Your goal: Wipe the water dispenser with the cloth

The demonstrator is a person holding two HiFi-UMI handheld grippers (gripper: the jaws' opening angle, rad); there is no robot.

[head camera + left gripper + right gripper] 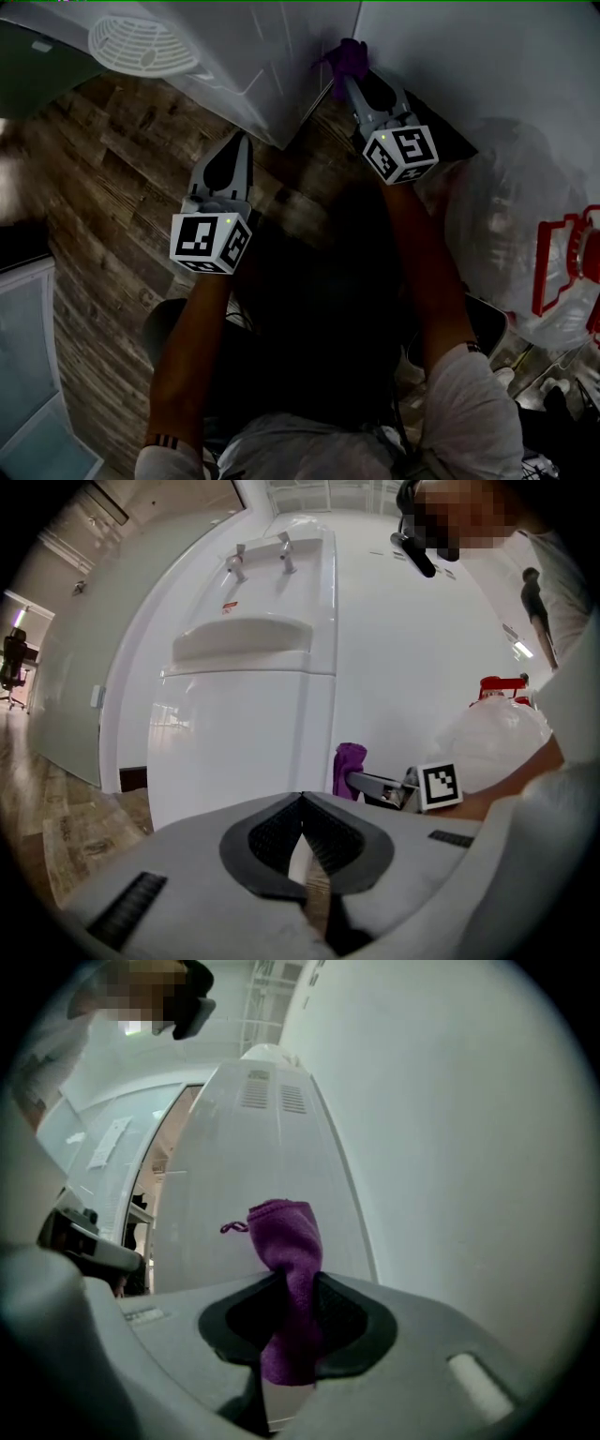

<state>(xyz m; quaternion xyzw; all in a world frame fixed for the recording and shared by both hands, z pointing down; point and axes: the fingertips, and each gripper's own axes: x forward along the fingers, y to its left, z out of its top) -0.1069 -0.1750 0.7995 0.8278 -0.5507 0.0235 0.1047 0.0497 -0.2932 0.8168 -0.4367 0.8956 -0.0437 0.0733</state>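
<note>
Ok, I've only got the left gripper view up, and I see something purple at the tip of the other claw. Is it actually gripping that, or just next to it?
Observer: Gripping it. In the right gripper view the right claw is shut on the purple fleecy cloth, whose folded top sticks up past the tips.
Operator: What's the cloth facing?
Observer: The side panel of the white water dispenser, which has vent slots near its top. I can't tell whether they touch.
Operator: And where is my left claw?
Observer: The head view shows the left claw over the wood-plank floor, just off the dispenser's lower front corner.
</note>
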